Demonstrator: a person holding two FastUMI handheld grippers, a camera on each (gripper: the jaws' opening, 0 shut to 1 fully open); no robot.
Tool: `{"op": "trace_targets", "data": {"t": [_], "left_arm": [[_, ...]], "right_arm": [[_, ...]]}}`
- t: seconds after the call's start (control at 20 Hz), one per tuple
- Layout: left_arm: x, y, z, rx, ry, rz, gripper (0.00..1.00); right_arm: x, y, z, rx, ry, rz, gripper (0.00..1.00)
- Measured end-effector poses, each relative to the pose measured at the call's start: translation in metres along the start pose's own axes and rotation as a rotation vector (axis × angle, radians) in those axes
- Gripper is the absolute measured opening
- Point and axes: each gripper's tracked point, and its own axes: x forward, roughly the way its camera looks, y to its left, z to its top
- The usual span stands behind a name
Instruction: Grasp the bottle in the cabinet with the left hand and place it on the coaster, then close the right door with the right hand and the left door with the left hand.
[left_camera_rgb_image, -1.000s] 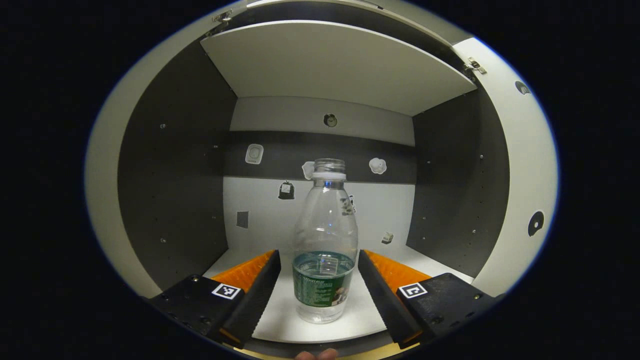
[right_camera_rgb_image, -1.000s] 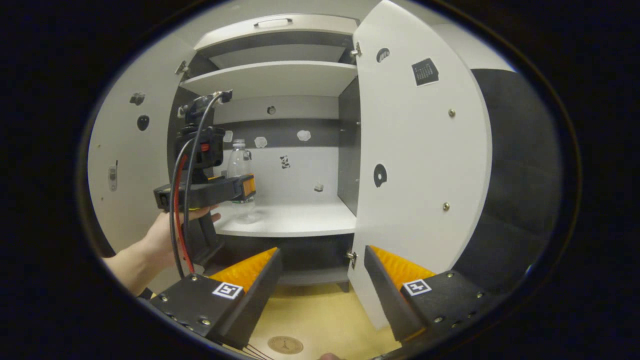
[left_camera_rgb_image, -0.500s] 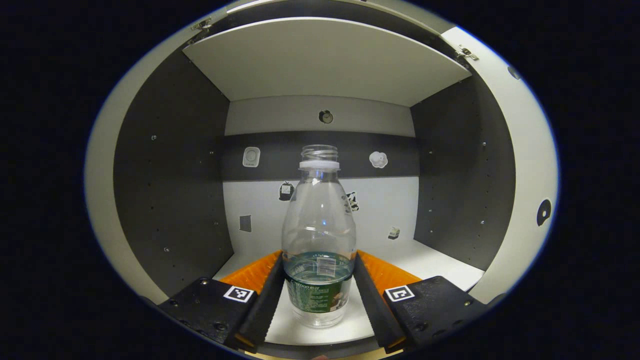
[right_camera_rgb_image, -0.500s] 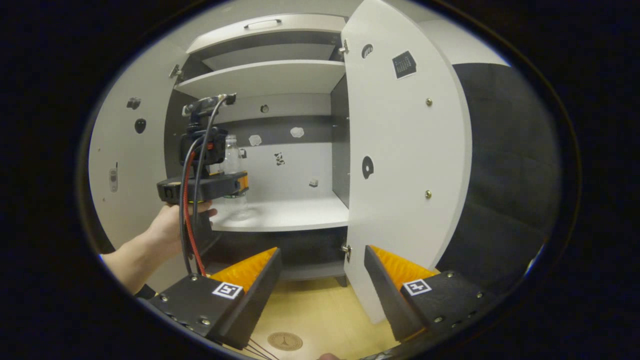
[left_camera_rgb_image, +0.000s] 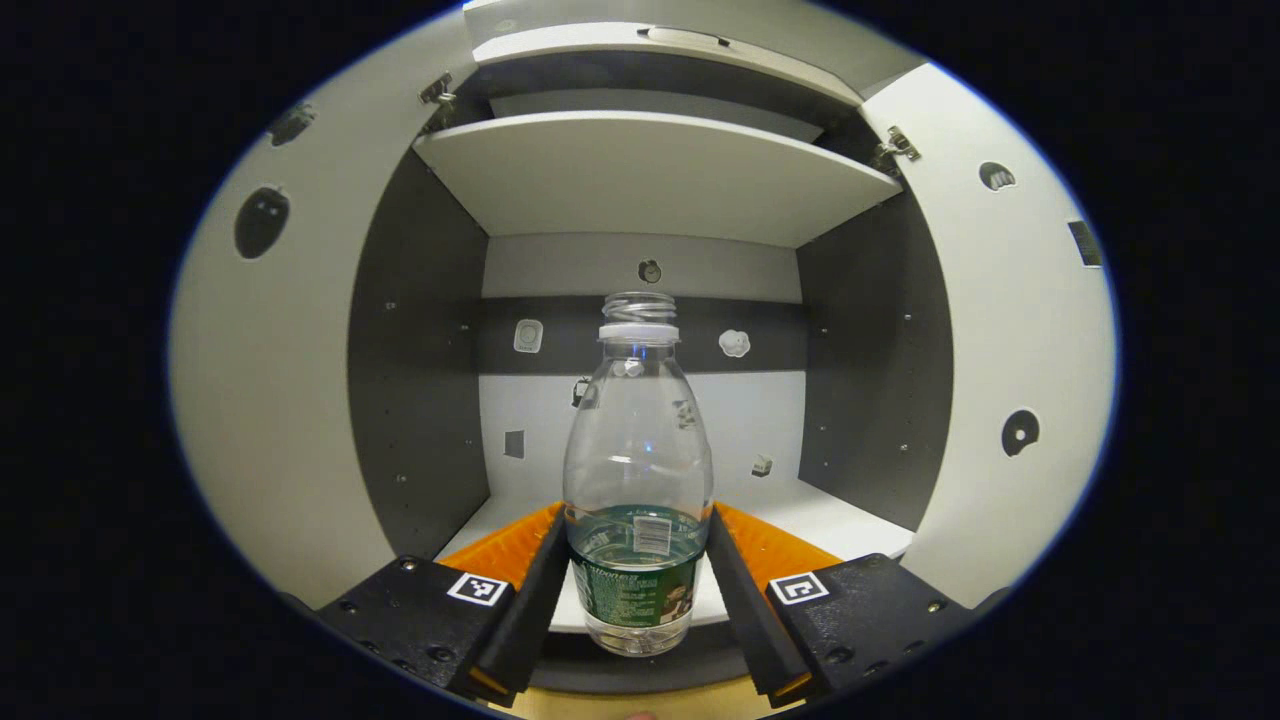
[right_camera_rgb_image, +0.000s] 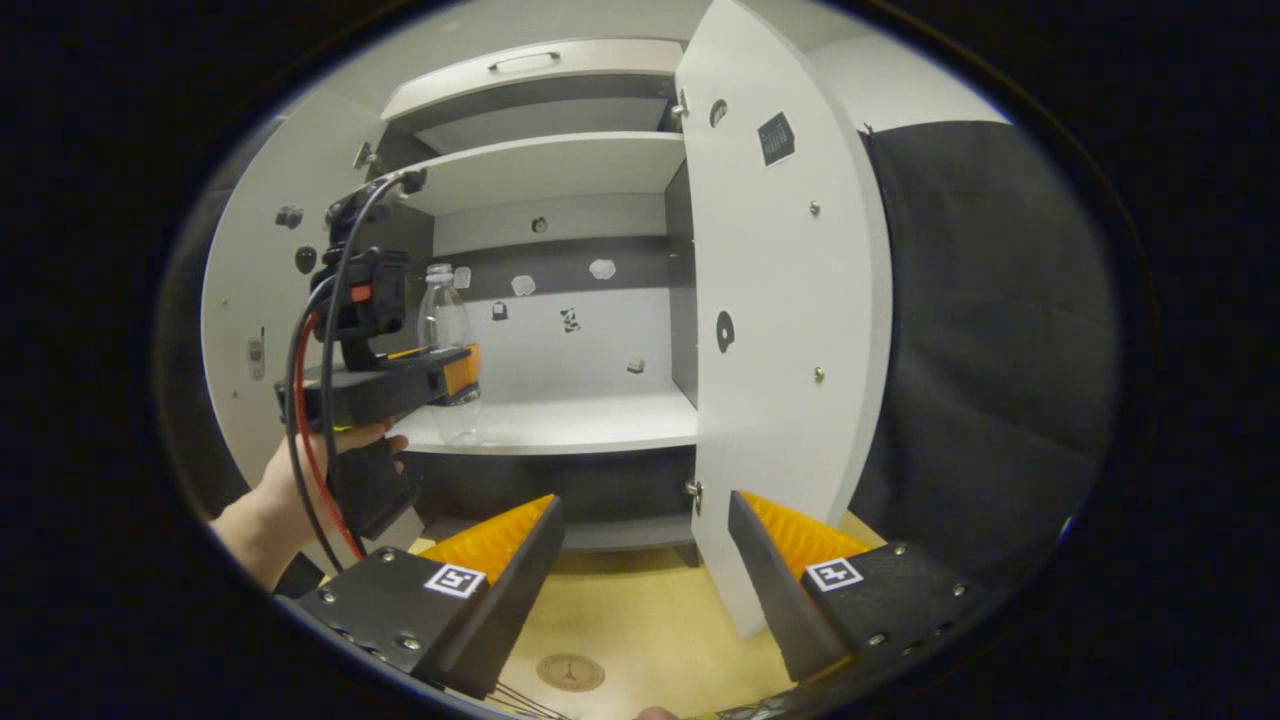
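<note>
left tongs: clenched on the bottle, both fingers pressing its labelled lower body.
bottle: upright, uncapped, at the front edge of the cabinet shelf, its base overhanging the lip; in the right gripper view it stands at the shelf's left end.
right tongs: released, fingers apart, holding nothing, low over the tabletop.
coaster: flat on the tabletop below the shelf, open room around it.
right door: swung wide open.
left door: open too.

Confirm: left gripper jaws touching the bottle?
Touching. Left gripper view shows the left gripper with both jaws pressed against the bottle at its label, no gap.
</note>
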Motion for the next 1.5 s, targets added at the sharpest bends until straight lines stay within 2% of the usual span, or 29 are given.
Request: {"op": "trace_targets", "data": {"t": [0.25, 0.4, 0.65, 0.95, 1.2, 1.3, 1.5], "left_arm": [[-0.065, -0.017, -0.022, 0.045, -0.046, 0.004, 0.80], [-0.098, -0.032, -0.034, 0.012, -0.068, -0.019, 0.80], [-0.135, -0.049, -0.065, 0.023, -0.048, -0.032, 0.80], [-0.172, -0.073, -0.149, -0.022, 0.048, -0.069, 0.80], [-0.198, -0.095, -0.234, 0.010, 0.131, -0.107, 0.81], [-0.205, -0.101, -0.263, 0.005, 0.177, -0.112, 0.82], [-0.210, -0.108, -0.297, -0.014, 0.218, -0.109, 0.81]], "right_arm": [[-0.022, -0.008, -0.016, -0.006, 0.027, 0.022, 1.00], [-0.031, -0.017, -0.026, -0.011, 0.045, 0.021, 1.00], [-0.045, -0.029, -0.049, -0.003, 0.089, 0.016, 1.00], [-0.054, -0.047, -0.088, -0.009, 0.143, -0.001, 1.00], [-0.058, -0.058, -0.114, -0.023, 0.156, -0.005, 0.98], [-0.058, -0.065, -0.124, -0.053, 0.166, -0.012, 1.00], [-0.061, -0.076, -0.145, -0.071, 0.211, -0.021, 0.98]]}}
